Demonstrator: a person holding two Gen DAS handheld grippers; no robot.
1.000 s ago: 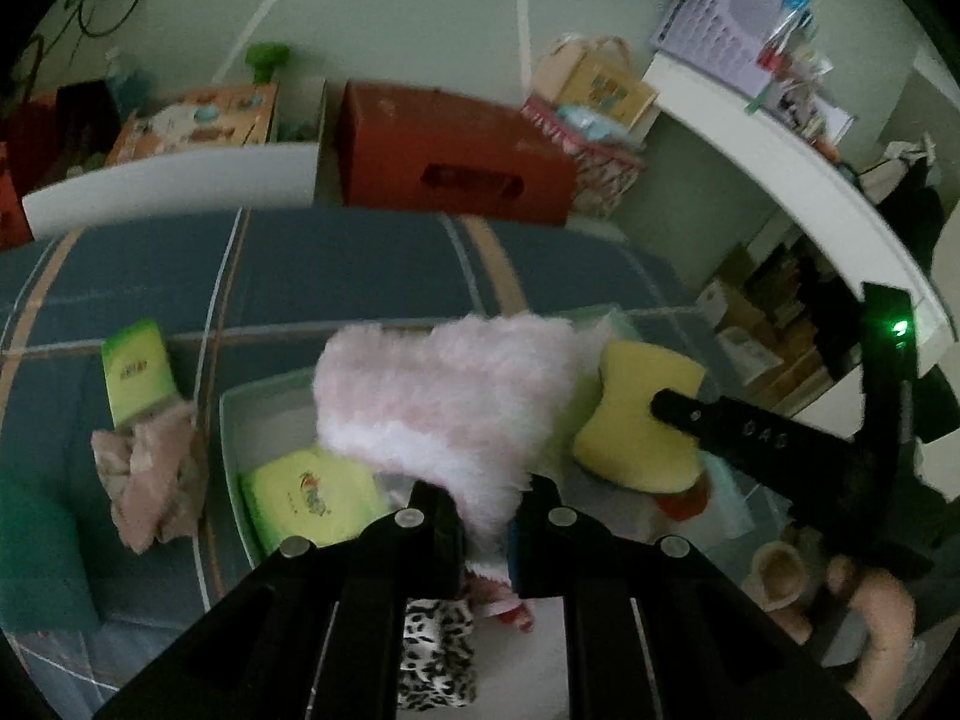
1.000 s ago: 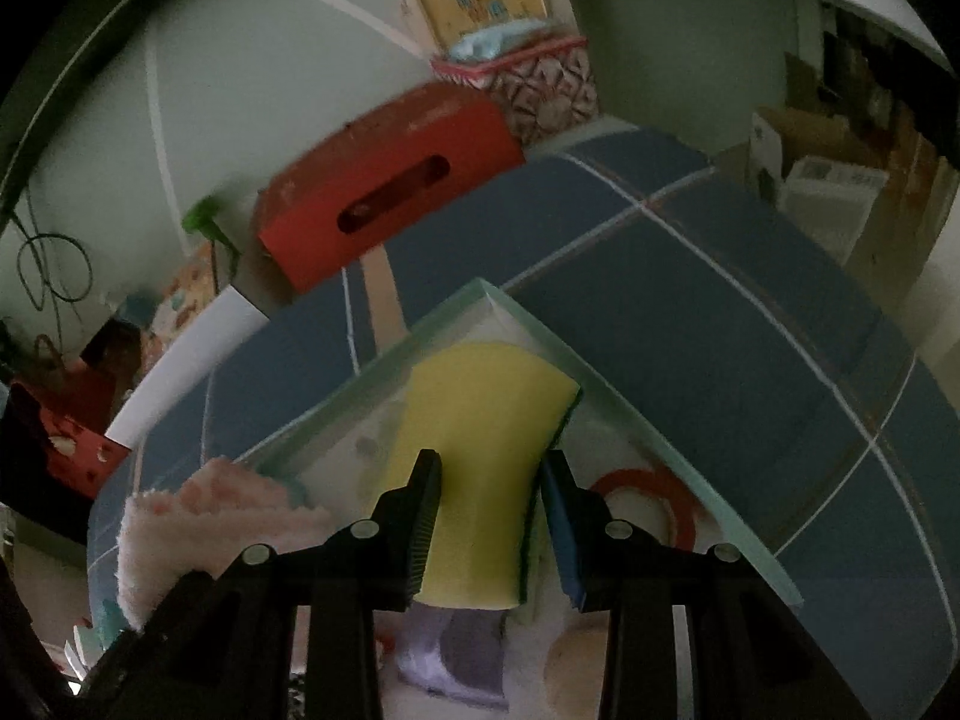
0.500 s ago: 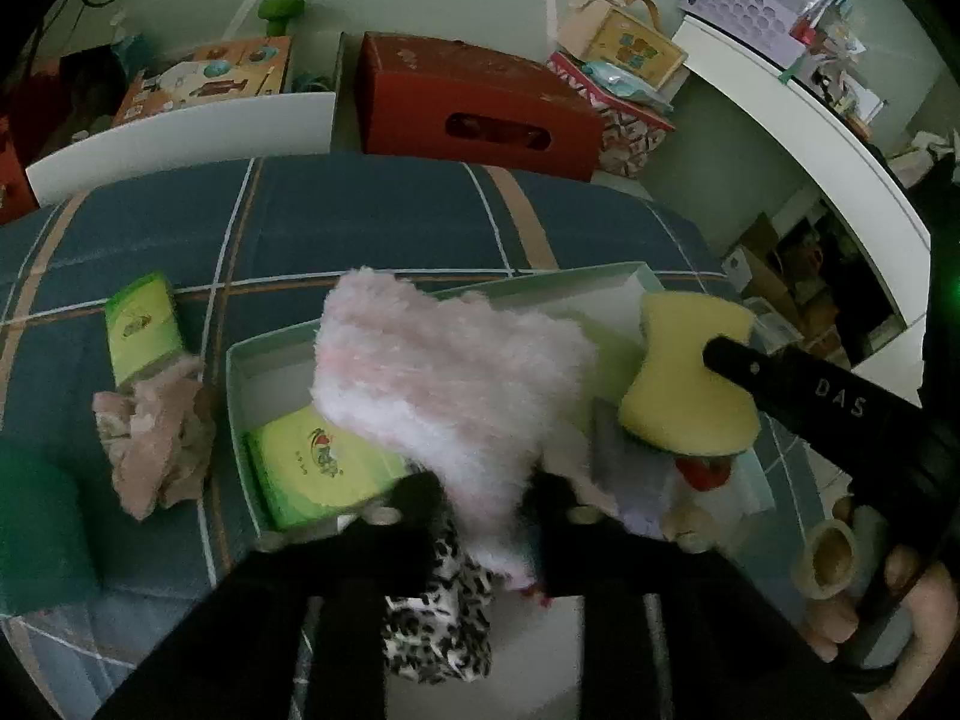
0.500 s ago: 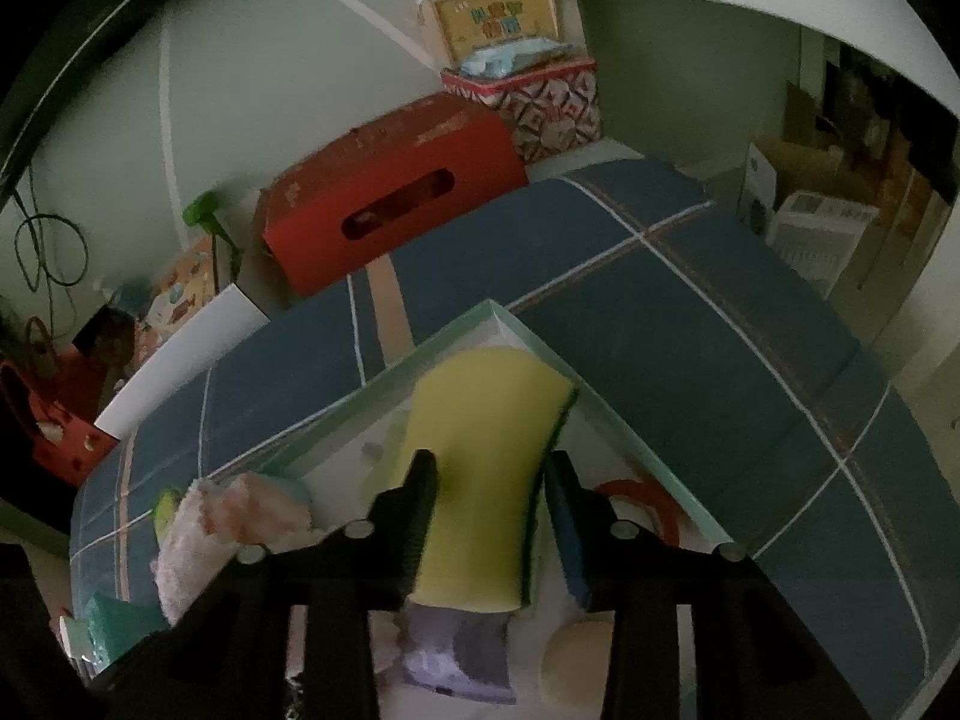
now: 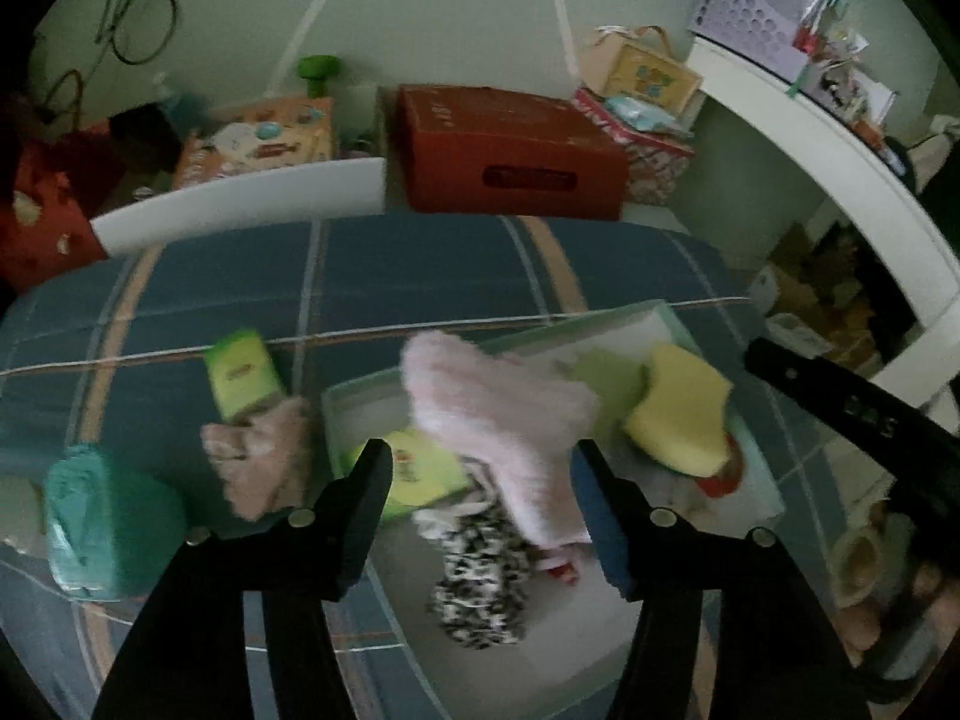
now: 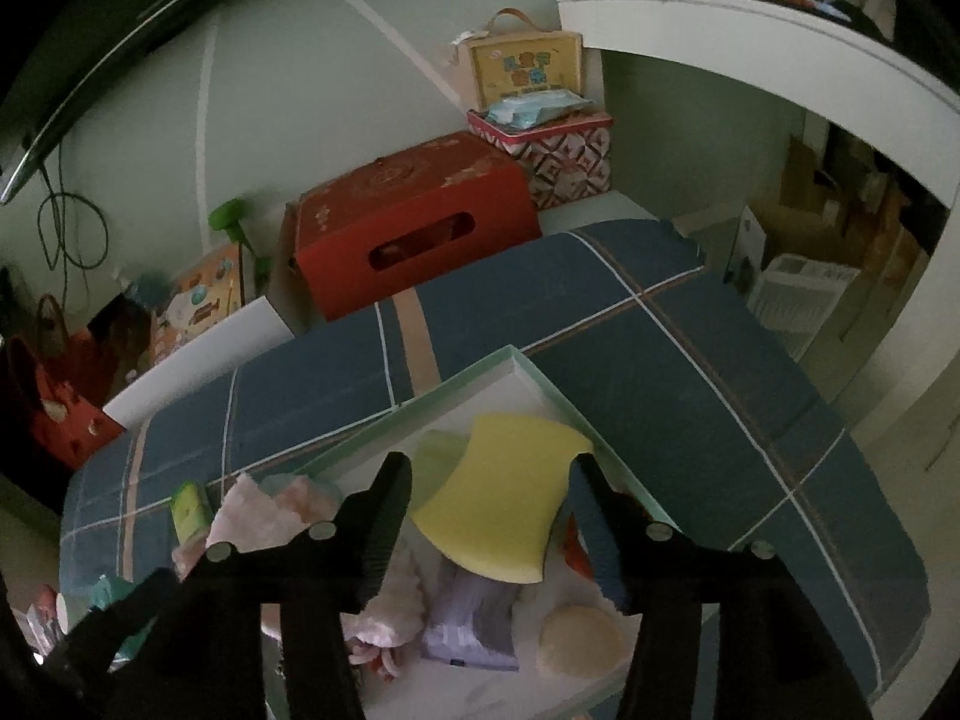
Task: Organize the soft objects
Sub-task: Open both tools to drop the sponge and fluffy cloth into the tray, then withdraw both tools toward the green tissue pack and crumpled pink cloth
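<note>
Lying loose between spread fingers (image 6: 384, 516), yellow sponge (image 6: 498, 510), pink fluffy cloth (image 5: 498, 420) likewise

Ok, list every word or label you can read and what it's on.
Nothing reads clearly.
Yellow carry case: coloured characters, too small.
Green packet beside the tray: logo, blurred.
Red box: markings, illegible.
Right tongs, jaws just opening around the sponge: side lettering, blurred.

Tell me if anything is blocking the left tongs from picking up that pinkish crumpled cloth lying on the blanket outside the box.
Nothing visible does. The pinkish cloth lies in the open on the blue blanket, left of the box. The left tongs are open, with the fluffy pink item between them but unpinched; a green packet touches the cloth's far side.
</note>
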